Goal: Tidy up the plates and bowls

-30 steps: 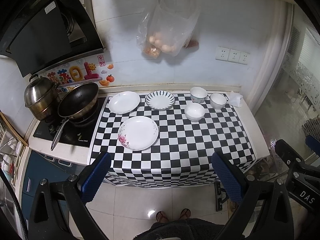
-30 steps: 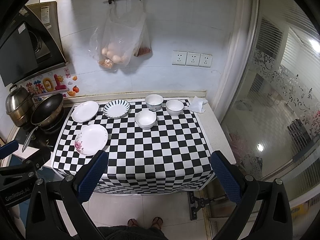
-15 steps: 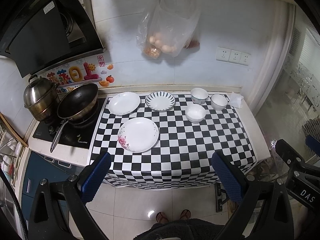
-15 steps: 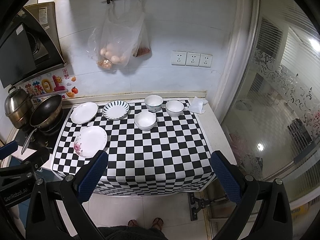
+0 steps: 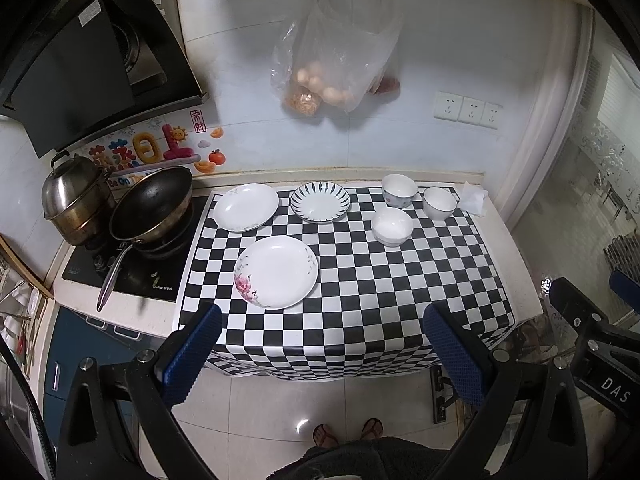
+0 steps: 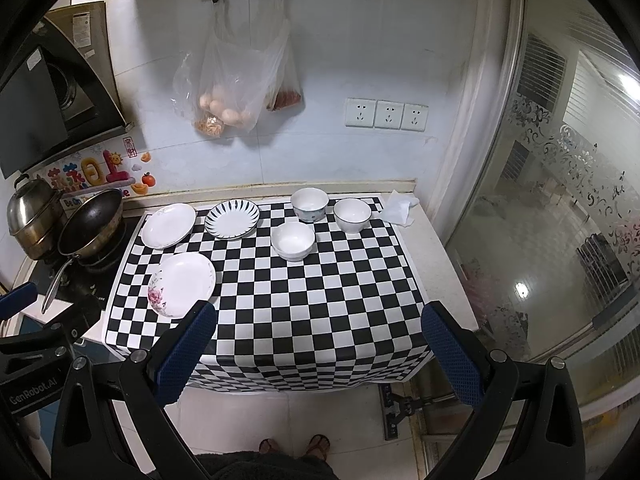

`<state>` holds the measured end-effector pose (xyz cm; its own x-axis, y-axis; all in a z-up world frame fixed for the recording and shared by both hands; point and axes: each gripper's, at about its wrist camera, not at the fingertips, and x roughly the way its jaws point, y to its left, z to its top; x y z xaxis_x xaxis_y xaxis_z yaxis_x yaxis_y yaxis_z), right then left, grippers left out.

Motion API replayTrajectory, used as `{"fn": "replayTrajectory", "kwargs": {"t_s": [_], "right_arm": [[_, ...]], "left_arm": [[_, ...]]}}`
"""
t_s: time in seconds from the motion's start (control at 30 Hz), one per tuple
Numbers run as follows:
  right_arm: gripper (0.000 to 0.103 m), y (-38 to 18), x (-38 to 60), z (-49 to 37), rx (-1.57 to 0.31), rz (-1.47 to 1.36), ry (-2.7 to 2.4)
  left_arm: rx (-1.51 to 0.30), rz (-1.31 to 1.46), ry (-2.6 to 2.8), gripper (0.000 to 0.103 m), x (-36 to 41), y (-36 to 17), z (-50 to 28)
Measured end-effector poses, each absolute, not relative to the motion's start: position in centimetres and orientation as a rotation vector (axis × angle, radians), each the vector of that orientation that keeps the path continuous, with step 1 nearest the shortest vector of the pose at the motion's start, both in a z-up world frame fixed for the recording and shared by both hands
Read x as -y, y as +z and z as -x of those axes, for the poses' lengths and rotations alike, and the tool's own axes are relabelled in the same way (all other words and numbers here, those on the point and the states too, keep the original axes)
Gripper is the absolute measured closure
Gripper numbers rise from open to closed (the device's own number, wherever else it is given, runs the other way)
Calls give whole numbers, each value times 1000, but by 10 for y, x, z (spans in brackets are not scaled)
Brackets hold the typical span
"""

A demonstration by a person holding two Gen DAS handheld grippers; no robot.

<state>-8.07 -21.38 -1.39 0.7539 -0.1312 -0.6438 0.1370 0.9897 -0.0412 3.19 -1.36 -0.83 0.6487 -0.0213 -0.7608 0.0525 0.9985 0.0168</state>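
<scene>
three plates and three bowls on a black-and-white checkered cloth [image 5: 360,280] over the counter, all apart from each other. floral plate [image 5: 276,271] nearest the front edge, left half of the cloth. plain white plate [image 5: 245,207] at back left, just beside the wok [image 5: 154,204]. striped plate [image 5: 320,201] at back, between the white plate and the bowls. patterned bowl [image 5: 399,191] and dark-rimmed bowl [image 5: 439,203] side by side at back right, plain white bowl [image 5: 391,226] just in front of them. crumpled tissue [image 5: 474,200] on bare counter right of the cloth. steel pot [image 5: 76,200] left of the wok on the cooktop. plastic bag with eggs [image 5: 332,76] hangs on the wall above, sockets [image 5: 468,110] to its right. left gripper [image 5: 320,356] held high in front of the counter, jaws wide apart, holding nothing. right gripper [image 6: 320,356] likewise back from the counter edge, jaws wide apart, nothing between them. person's sandaled feet [image 5: 346,432] on the tiled floor below
</scene>
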Motion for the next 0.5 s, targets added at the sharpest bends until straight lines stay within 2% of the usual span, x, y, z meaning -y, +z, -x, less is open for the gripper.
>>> {"fn": "replayTrajectory", "kwargs": {"t_s": [0.3, 0.43, 0.5], "right_arm": [[0, -47, 206, 37, -625, -84, -43], [0, -95, 201, -18, -735, -144, 27], [0, -124, 199, -48, -805, -174, 46]], "left_arm": [[-832, -11, -18, 0, -20, -37, -77], [-879, 3, 56, 0, -58, -81, -118], [-962, 20, 94, 0, -82, -117, -145]]}}
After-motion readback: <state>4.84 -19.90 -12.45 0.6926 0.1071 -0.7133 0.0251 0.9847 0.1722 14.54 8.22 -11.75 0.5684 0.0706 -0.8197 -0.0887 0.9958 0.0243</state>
